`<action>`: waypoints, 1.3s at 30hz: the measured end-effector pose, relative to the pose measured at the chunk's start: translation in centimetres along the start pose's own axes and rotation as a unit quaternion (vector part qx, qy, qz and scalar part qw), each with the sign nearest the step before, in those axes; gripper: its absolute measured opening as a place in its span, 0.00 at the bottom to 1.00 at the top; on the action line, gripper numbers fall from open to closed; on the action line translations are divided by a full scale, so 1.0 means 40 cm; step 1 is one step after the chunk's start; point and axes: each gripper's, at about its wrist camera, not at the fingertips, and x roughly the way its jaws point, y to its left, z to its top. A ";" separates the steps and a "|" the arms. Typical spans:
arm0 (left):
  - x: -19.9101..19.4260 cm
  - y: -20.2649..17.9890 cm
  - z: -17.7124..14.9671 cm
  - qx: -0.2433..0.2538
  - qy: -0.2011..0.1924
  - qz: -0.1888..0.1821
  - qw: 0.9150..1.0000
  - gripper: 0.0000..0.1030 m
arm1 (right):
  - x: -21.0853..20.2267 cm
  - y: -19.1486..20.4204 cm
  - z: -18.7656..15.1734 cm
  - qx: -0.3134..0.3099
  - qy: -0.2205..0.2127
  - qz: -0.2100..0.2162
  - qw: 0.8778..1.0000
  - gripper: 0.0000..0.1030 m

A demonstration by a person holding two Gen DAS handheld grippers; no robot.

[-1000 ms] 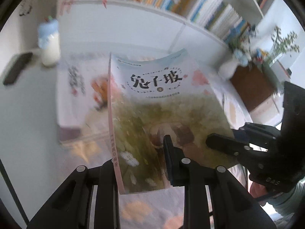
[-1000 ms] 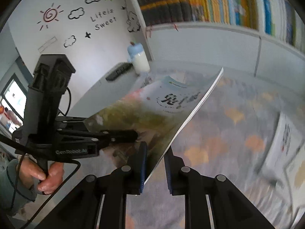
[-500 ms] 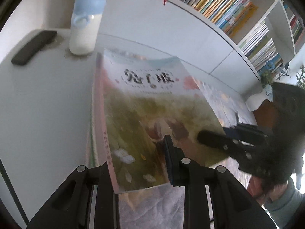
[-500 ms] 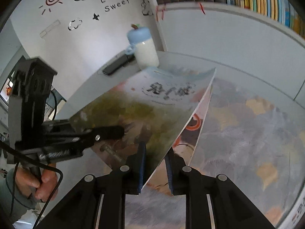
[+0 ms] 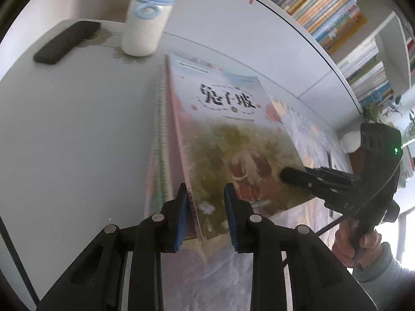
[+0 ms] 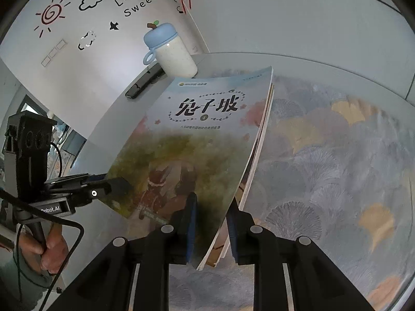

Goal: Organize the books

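Two containers, basically. From the left wrist view, a white speckled cup with a pale blue lid (image 5: 145, 26) stands at the far end of the grey counter (image 5: 64, 129). It's opaque, so no idea what's inside. Next to it lies a flat black bar-shaped gadget (image 5: 64, 42). The white bookshelf (image 5: 329, 7) behind is packed with upright colourful spines. The thin picture book with the blue-and-green rabbit cover (image 5: 233, 134) lies tilted on a spiral-bound notebook (image 5: 158, 142), and the counter to its left is bare. The left gripper (image 5: 205, 207) has its fingers narrow around the spine corner; can't tell if they pinch. The right gripper (image 5: 285, 175) reaches onto the cover's other edge.

Right wrist view: same picture book (image 6: 197, 142), with its page edge overhanging more books underneath (image 6: 259, 142) on a fan-patterned blue and yellow cloth (image 6: 324, 168), which lies open to the right. The right gripper (image 6: 211, 212) straddles the near corner, gap small; whether it's gripping, can't tell. The left gripper (image 6: 119, 181) sits at the left edge. The cup (image 6: 173, 54) is just past the book's far corner, not touching.
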 end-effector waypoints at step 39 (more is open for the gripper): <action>0.124 -0.882 -0.582 0.207 0.157 -0.081 0.962 0.28 | -0.848 -0.329 -1.065 0.338 -0.090 -0.173 0.921 0.46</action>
